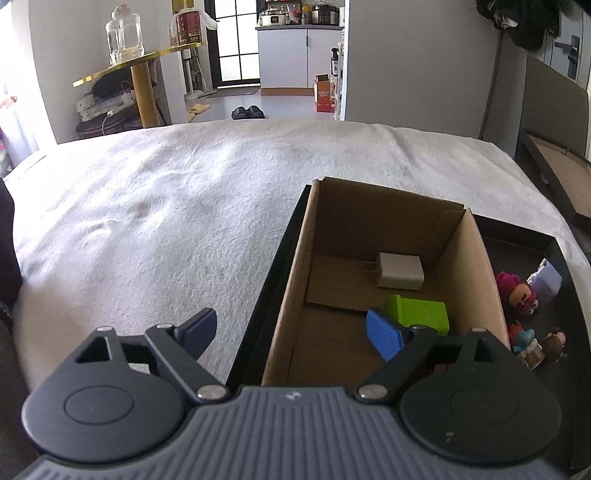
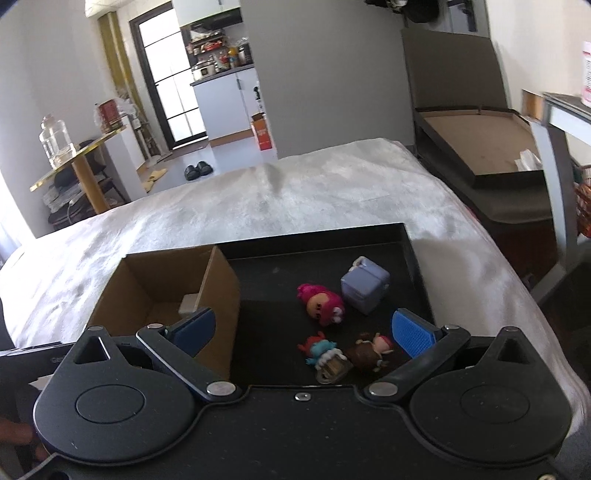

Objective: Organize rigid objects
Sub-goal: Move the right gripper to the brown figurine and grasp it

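Note:
A black tray lies on the white bed cover and holds a brown cardboard box. In the box lie a white charger and a green block. Beside the box in the tray are a pink figure, a lilac cube toy, a blue-haired figure and a brown-haired figure. My left gripper is open and empty, over the box's left wall. My right gripper is open and empty, above the small figures.
The white bed cover stretches left and beyond the tray. A dark lid with a brown inside leans past the bed's right side. A gold side table with a glass jar stands far left.

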